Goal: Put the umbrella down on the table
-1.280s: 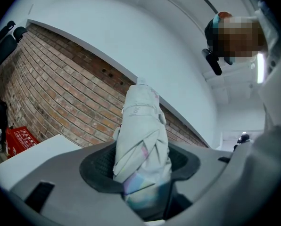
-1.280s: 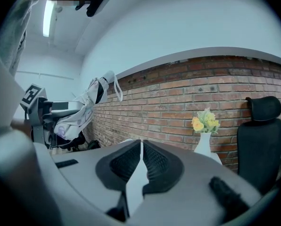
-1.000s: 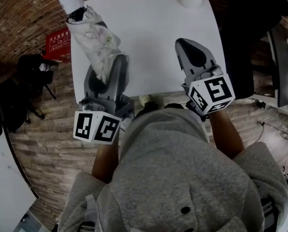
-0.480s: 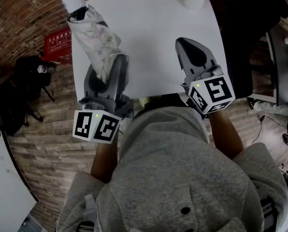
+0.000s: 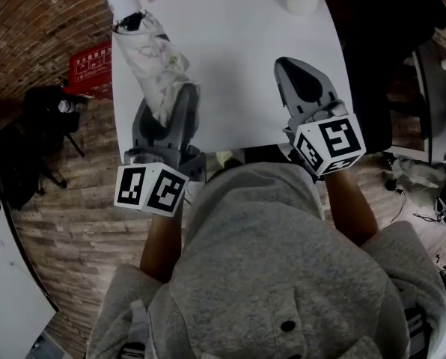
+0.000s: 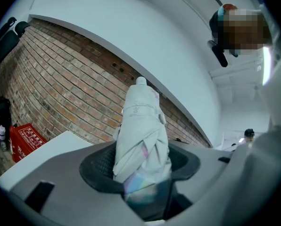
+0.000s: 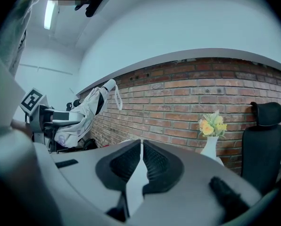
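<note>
Umbrella (image 5: 154, 64) folded, pale crumpled fabric, white cylindrical end, clamped in left claw (image 6: 143, 160), right claw (image 7: 141, 147) closed and empty

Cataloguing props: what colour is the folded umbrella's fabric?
The umbrella is white with faint pastel patches; clearest in left gripper view.

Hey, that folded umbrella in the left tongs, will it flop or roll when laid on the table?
Probably soft outside: the umbrella shows loose fabric folds bulging between the left tongs. It likely holds straight, since it sticks out unsupported. The rounded bundle might roll slightly on the flat table.
</note>
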`<state>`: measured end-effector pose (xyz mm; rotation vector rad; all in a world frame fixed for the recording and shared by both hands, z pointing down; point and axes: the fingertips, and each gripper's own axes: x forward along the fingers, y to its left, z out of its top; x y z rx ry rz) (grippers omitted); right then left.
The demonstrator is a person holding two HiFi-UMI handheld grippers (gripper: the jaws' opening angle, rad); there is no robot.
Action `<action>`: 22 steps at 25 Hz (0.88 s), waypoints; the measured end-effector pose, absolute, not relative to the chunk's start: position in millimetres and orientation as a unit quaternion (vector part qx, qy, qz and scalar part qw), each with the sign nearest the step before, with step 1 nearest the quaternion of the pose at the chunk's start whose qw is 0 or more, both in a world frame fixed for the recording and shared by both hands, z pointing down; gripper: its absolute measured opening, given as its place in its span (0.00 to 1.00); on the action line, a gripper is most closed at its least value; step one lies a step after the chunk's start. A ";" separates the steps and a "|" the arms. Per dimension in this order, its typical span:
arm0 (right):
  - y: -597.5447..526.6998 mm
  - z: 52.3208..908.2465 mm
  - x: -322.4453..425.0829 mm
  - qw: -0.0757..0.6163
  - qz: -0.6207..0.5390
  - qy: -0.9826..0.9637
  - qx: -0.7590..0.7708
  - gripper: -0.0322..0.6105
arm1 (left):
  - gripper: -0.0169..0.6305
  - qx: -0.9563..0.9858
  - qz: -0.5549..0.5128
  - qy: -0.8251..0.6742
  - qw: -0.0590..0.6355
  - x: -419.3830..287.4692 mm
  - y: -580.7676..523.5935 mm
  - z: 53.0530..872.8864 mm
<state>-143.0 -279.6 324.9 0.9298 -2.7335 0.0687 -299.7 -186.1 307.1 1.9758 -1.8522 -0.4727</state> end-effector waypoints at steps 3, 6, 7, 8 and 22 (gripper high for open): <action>-281.0 326.3 -144.1 0.127 0.025 -0.939 0.318 0.10 | 0.42 0.700 -0.158 -0.666 0.203 -300.0 -186.7 315.4; -282.9 328.5 -144.2 0.125 0.026 -0.940 0.317 0.10 | 0.42 0.697 -0.139 -0.672 0.210 -300.2 -188.8 325.7; -282.9 330.3 -143.0 0.126 0.026 -0.940 0.316 0.10 | 0.42 0.695 -0.134 -0.674 0.213 -299.4 -189.4 330.3; -282.7 332.1 -141.4 0.126 0.027 -0.940 0.316 0.10 | 0.42 0.693 -0.128 -0.675 0.217 -298.3 -189.7 335.1; -286.0 340.8 -130.4 0.133 0.034 -0.938 0.317 0.10 | 0.42 0.674 -0.060 -0.685 0.270 -290.9 -192.9 394.8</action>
